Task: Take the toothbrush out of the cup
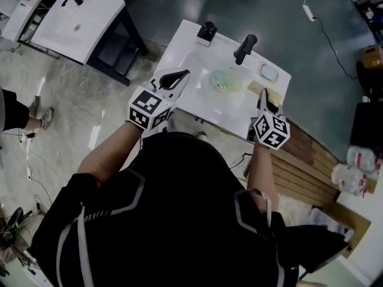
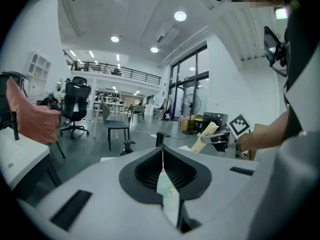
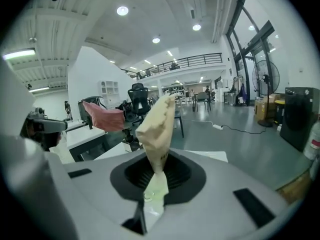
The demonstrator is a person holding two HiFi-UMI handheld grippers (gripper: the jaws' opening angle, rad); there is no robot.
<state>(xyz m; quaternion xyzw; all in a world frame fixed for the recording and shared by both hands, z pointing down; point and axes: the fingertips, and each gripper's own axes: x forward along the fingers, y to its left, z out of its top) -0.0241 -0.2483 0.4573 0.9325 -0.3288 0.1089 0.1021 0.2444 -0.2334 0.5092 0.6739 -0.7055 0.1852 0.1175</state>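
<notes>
A clear, greenish cup (image 1: 224, 81) stands in the basin of the white sink top (image 1: 179, 46). My right gripper (image 1: 262, 95) is above the sink's right edge, shut on a cream-coloured flat piece (image 3: 157, 126) that sticks up out of its jaws; I cannot tell whether this is the toothbrush. From the left gripper view the same piece (image 2: 206, 134) shows beyond the sink. My left gripper (image 1: 181, 75) hovers over the basin's left side, left of the cup. Its jaws (image 2: 162, 159) are shut with nothing between them.
A black faucet (image 1: 244, 48), a soap dish (image 1: 269, 73) and a small black fitting (image 1: 207, 31) line the sink's far edge. A second white sink top (image 1: 78, 20) stands at the upper left. Wooden slats (image 1: 311, 160) and wrapped bottles (image 1: 353, 172) lie to the right.
</notes>
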